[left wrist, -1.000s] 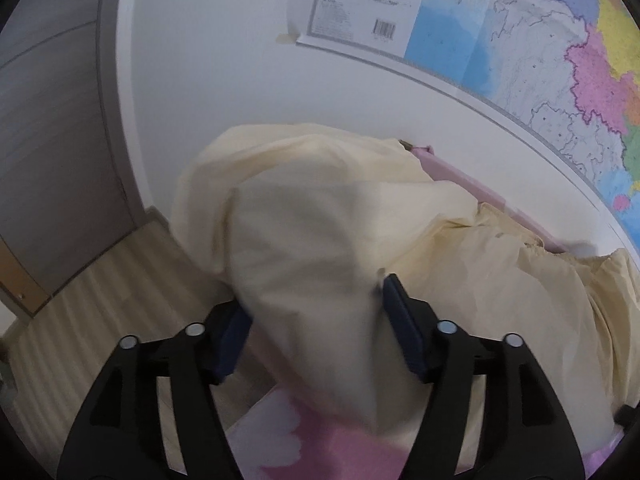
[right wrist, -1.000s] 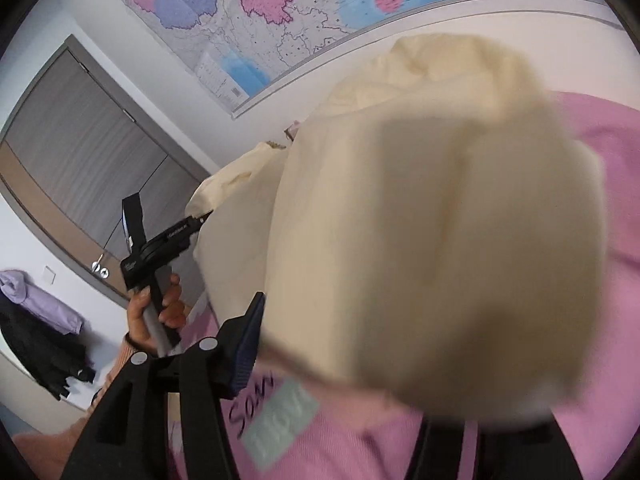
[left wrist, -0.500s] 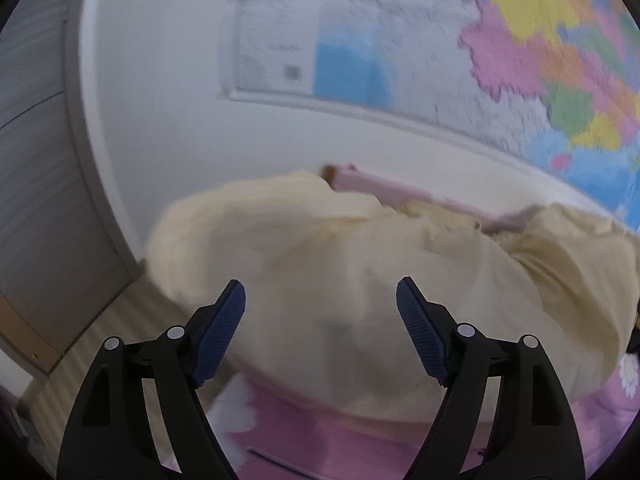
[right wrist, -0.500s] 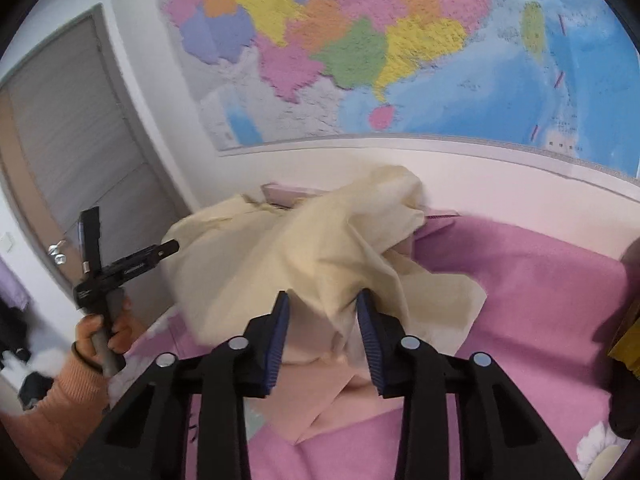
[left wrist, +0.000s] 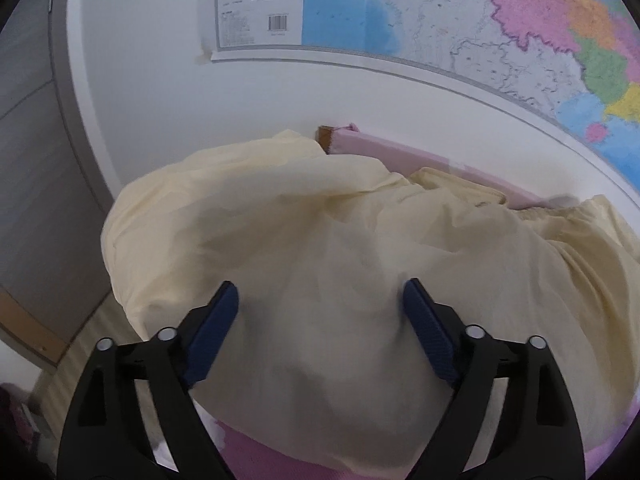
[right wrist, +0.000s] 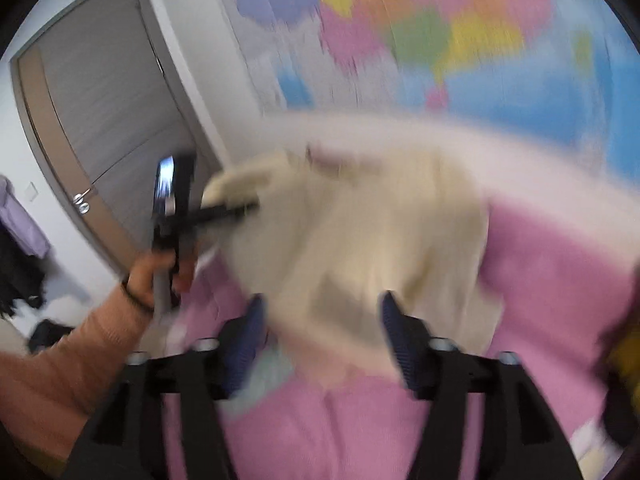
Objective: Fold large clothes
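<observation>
Both the left gripper (left wrist: 320, 304) and right gripper (right wrist: 320, 316) have their fingers spread, pinching nothing; just beyond them the cream garment (left wrist: 340, 240) lies heaped and rumpled on the pink bed (right wrist: 552, 272); no neat fold shows, so most folding seems left; behind hangs a wall map (left wrist: 460, 20).

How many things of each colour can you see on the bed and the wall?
Cream: 1, the cream garment
Pink: 1, the pink bedsheet
Many-coloured: 1, the wall map
Grey: 1, the door
Black with blue pads: 2, the left gripper and right gripper
Total: 6
</observation>
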The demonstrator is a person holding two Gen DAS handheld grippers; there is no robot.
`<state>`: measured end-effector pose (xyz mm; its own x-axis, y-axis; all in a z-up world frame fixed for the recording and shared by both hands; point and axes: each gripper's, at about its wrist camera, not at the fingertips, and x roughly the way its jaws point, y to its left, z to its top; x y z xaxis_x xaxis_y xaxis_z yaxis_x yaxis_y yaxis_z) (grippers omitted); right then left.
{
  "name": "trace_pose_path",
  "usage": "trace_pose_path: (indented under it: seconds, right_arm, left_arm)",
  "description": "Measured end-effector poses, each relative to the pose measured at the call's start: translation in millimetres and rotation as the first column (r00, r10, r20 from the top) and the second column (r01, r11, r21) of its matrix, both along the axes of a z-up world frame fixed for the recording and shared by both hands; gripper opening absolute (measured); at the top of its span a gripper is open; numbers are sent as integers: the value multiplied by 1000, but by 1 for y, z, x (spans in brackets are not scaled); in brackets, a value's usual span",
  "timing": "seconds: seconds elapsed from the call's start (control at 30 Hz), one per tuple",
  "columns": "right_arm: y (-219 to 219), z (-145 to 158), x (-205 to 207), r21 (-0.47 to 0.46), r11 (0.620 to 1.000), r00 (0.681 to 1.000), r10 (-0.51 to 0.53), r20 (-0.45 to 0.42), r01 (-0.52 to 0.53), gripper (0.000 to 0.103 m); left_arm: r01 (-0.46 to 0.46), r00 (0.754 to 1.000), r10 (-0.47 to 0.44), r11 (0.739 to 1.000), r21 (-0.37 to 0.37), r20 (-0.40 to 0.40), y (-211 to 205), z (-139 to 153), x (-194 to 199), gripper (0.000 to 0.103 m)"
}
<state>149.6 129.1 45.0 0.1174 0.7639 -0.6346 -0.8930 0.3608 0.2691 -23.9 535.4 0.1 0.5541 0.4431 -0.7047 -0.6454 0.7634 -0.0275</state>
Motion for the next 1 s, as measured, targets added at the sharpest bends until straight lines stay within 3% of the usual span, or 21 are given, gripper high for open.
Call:
trace_pose_path:
  seconds: [0.1,0.23,0.27,0.33,0.4,0.43,0.47,0.53,0.6,0.67,0.77,0.87,0.97,1.0]
  right_arm:
    - [40,1,17,-30,998,997,-57,55,59,77]
    - [90,-36,44,-178,981,996,-69,64,79,70]
    - [99,-47,47,-221,972,995,-62,81,78,63]
    - [110,-65,54,-269,959,994,-70,80,89,22]
    - [110,-66,52,-243,966,995,-71,76,88,5]
    - [108,-63,51,-223,971,994,-74,76,90,3]
    - [103,-57,50,-185,978,994,-84,75,97,3]
    - [92,-40,57,-83,989,992,-124,29,126,2]
    - [82,-24,67,20,982,982,-190,-7,190,2]
    - [79,-22,77,61,973,974,-221,-52,224,2]
    - [94,-44,85,-27,965,962,-263,-70,261,3]
    - [109,-85,91,-197,953,959,-257,-122,230,13]
    - [97,-85,87,-177,961,964,-234,-125,211,26]
    - [95,-83,88,-164,963,962,-236,-137,213,40]
  left_arm:
    - [0,1000,0,1000,-17,-6,3,2,6,85]
    - [55,998,-57,997,-54,-37,4,1,16,98]
    - [67,996,-70,996,-60,-49,3,0,18,97]
    - [69,995,-72,997,-39,-66,2,0,21,97]
    - [80,994,-81,997,-16,-72,0,1,24,93]
    - [101,992,-101,995,-7,-76,-2,1,28,78]
    - [112,991,-112,994,-5,-77,-4,2,30,58]
    - [118,988,-115,993,26,-99,-5,7,40,34]
    - [104,992,-100,994,41,-74,1,16,48,23]
    - [69,997,-68,997,27,-45,11,24,55,10]
    - [42,999,-42,999,-8,-33,27,26,65,10]
    - [38,994,-39,999,-12,-97,31,7,74,13]
    - [35,995,-35,999,2,-91,28,3,66,26]
    - [30,997,-29,1000,6,-75,29,5,61,31]
